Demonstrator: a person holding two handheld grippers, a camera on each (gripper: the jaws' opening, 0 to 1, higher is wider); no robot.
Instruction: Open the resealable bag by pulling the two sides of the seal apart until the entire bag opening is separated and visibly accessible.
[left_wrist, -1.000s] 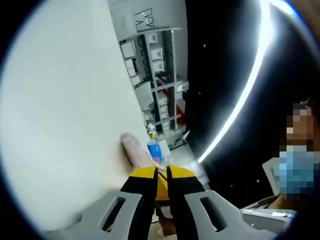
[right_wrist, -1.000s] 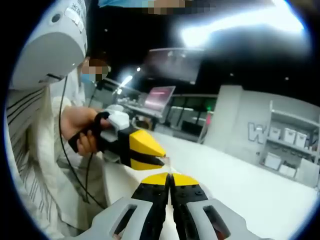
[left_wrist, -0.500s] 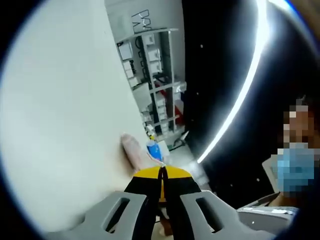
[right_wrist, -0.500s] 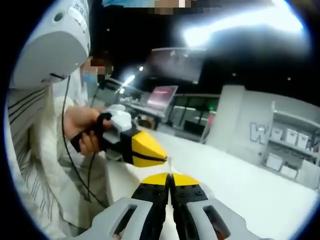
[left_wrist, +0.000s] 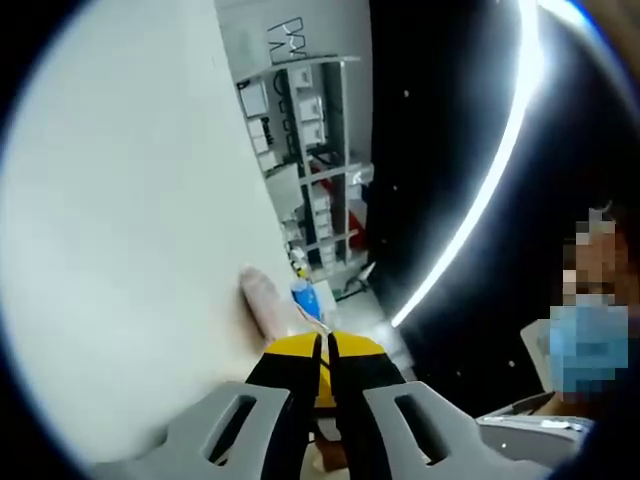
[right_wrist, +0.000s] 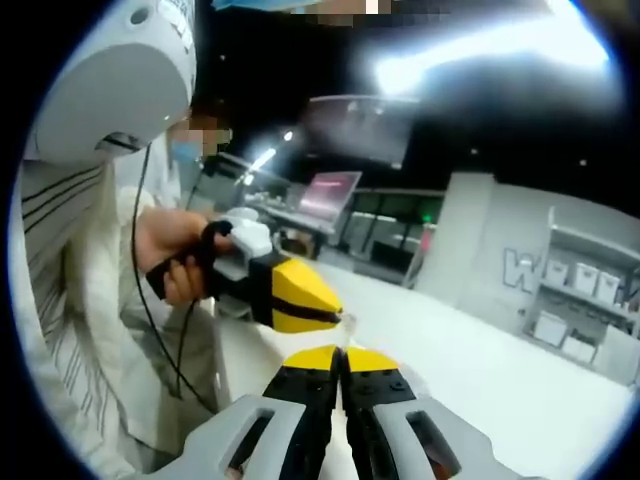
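Slightly rightward since the earlier frame, the yellow-tipped left gripper (right_wrist: 335, 318) is seen beside the right gripper (right_wrist: 341, 351), both pinched on a thin clear bag (right_wrist: 345, 322).

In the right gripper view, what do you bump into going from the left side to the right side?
Striped sleeve → person's hand → left gripper with yellow jaws → pink-lit screen → white table → shelves with white boxes.
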